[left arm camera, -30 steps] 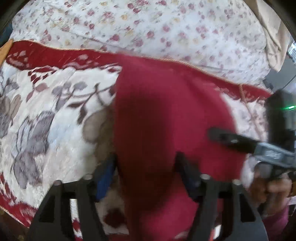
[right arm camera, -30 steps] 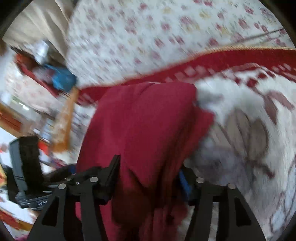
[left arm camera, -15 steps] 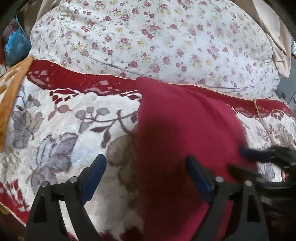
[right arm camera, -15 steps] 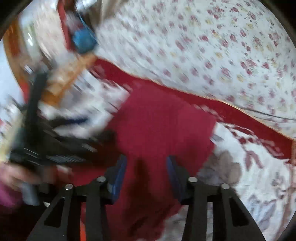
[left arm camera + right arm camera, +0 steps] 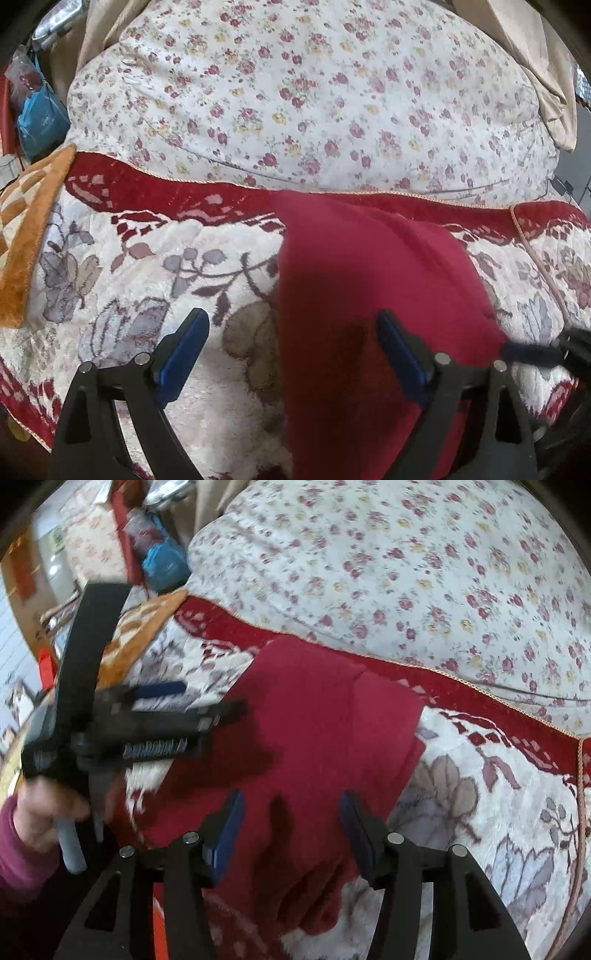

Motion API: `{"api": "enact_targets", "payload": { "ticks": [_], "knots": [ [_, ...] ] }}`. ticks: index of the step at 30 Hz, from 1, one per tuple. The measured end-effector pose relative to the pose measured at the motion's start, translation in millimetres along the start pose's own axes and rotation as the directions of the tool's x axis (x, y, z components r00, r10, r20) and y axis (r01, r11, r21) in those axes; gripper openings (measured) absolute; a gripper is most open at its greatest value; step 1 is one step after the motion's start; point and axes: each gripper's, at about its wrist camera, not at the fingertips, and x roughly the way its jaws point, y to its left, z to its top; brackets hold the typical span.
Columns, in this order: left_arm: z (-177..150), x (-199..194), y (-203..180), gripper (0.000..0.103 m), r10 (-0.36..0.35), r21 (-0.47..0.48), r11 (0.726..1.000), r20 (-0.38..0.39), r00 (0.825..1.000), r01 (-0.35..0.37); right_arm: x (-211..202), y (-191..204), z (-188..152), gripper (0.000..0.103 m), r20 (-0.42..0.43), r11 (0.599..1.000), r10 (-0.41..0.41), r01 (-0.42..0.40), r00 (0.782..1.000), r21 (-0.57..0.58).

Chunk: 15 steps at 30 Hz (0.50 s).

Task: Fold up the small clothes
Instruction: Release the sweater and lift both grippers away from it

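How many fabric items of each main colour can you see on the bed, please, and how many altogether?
Red: 1, the garment lying on the patterned blanket.
White with small flowers: 1, the quilt.
White and red with large flowers: 1, the blanket.
Orange: 1, the throw.
Total: 4.
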Motion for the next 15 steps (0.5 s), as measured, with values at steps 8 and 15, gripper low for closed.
{"api": "enact_targets", "payload": {
  "ticks": [8, 15],
  "knots": [
    [-3, -13, 7, 0.091, 0.02, -0.022, 1.0, 0.023, 1.0, -0.019, -1, 6, -11, 0.058, -0.031, 0.999, -0.054, 0.054, 0.998, 0.007],
    [-3, -26, 6, 0.091, 0.029, -0.022, 0.999, 0.072, 0.997, -0.028, -31, -11, 11, 0.082, 0.101, 0.971, -0.135, 0.112, 0.986, 0.209]
  ]
}}
